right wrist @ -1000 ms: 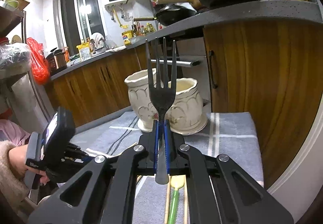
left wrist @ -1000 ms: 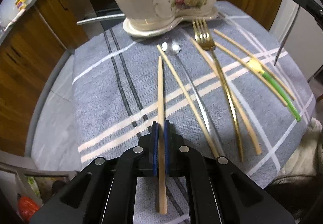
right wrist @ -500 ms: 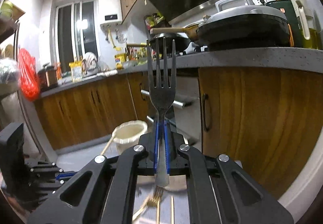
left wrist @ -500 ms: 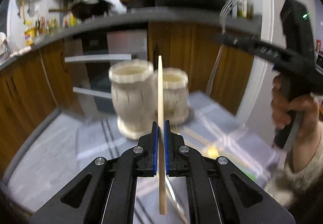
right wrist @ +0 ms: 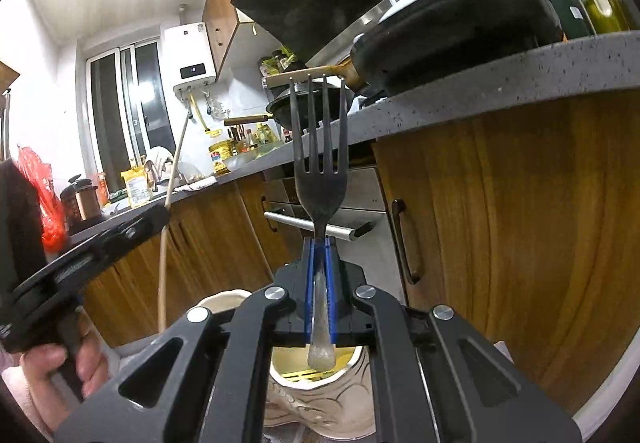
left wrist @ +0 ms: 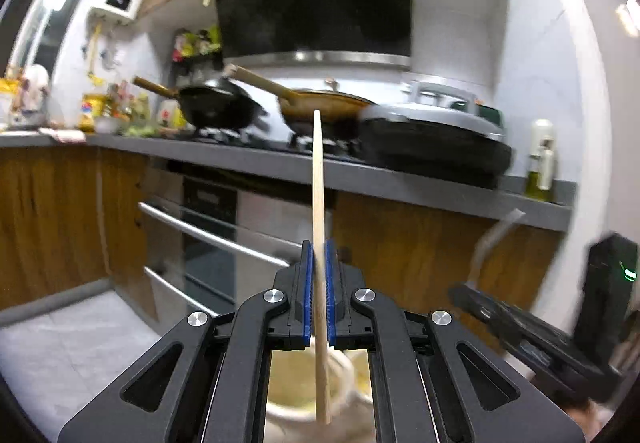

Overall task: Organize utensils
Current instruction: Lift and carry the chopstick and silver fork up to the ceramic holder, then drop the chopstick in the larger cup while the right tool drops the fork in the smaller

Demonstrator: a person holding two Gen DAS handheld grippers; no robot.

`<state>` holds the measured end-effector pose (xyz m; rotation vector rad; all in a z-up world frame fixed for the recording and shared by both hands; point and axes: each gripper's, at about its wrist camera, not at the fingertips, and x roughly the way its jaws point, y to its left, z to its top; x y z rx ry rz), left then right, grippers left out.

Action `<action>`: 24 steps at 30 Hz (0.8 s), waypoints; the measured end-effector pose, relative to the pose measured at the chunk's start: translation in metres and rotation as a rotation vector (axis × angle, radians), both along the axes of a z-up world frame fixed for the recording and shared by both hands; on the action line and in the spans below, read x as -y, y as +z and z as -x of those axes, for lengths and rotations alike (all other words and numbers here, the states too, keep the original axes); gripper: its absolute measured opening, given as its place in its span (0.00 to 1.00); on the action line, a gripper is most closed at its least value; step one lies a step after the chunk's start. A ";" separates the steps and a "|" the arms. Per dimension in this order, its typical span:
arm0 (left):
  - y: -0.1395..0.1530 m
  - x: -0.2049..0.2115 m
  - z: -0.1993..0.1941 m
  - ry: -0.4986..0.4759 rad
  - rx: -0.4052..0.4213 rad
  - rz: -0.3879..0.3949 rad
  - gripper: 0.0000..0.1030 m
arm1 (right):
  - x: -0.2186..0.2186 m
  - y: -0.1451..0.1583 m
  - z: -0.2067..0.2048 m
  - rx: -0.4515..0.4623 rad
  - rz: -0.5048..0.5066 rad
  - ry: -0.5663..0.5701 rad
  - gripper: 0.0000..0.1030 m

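Observation:
My left gripper (left wrist: 318,248) is shut on a wooden chopstick (left wrist: 317,179) that stands upright. Its lower end hangs over the mouth of the cream ceramic holder (left wrist: 345,368), seen between the gripper's arms. My right gripper (right wrist: 319,243) is shut on a dark metal fork (right wrist: 319,163), tines up. The fork's handle end hovers just above the holder's right opening (right wrist: 349,362). In the right wrist view the left gripper (right wrist: 84,255) and its chopstick (right wrist: 173,179) show at the left, held by a hand (right wrist: 48,363). The right gripper (left wrist: 536,343) appears blurred at the right of the left wrist view.
A grey countertop (left wrist: 248,155) with pans (left wrist: 216,111) and a lidded cooker (left wrist: 436,131) runs behind the holder. Below it are wooden cabinet doors (right wrist: 500,223) and oven handles (left wrist: 208,235). A water heater (right wrist: 191,59) and a window (right wrist: 120,115) lie further back.
The left gripper rose off the cloth with the chopstick and tipped from looking down to level, ending above the holder. The right gripper carried the fork closer, over the holder's opening.

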<state>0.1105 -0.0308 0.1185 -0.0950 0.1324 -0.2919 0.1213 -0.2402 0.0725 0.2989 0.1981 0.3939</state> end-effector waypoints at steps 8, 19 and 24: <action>-0.031 0.001 -0.022 0.088 0.009 -0.008 0.06 | -0.010 -0.013 -0.005 -0.022 0.058 0.002 0.05; -0.071 -0.015 0.002 0.097 -0.091 -0.026 0.06 | -0.011 -0.030 -0.024 -0.132 0.080 0.017 0.05; -0.079 -0.021 0.006 0.101 -0.097 -0.028 0.06 | -0.012 -0.036 -0.026 -0.150 0.097 0.007 0.05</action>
